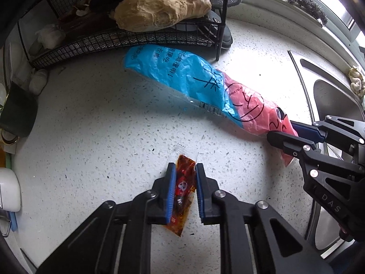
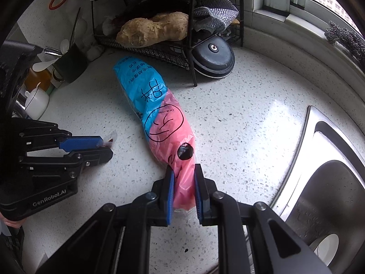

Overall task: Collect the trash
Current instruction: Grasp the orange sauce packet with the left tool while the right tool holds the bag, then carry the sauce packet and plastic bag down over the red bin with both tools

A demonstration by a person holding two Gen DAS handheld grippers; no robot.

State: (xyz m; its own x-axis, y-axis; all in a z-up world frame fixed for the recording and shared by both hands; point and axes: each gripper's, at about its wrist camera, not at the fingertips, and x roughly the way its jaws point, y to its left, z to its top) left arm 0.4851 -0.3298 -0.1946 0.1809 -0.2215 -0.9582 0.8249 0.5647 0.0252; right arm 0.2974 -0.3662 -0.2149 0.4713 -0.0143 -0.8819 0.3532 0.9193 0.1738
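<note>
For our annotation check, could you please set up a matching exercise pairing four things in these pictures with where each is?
Things:
1. sauce packet
2. blue and pink bag
3. ginger root
4. round black lid

Places:
A. on the wire rack
B. between the left hand-held gripper fingers
C. leaning beside the rack's leg
D. pink end between the right hand-held gripper fingers

Pairs: 1-B, 2-D, 3-A, 4-C
</note>
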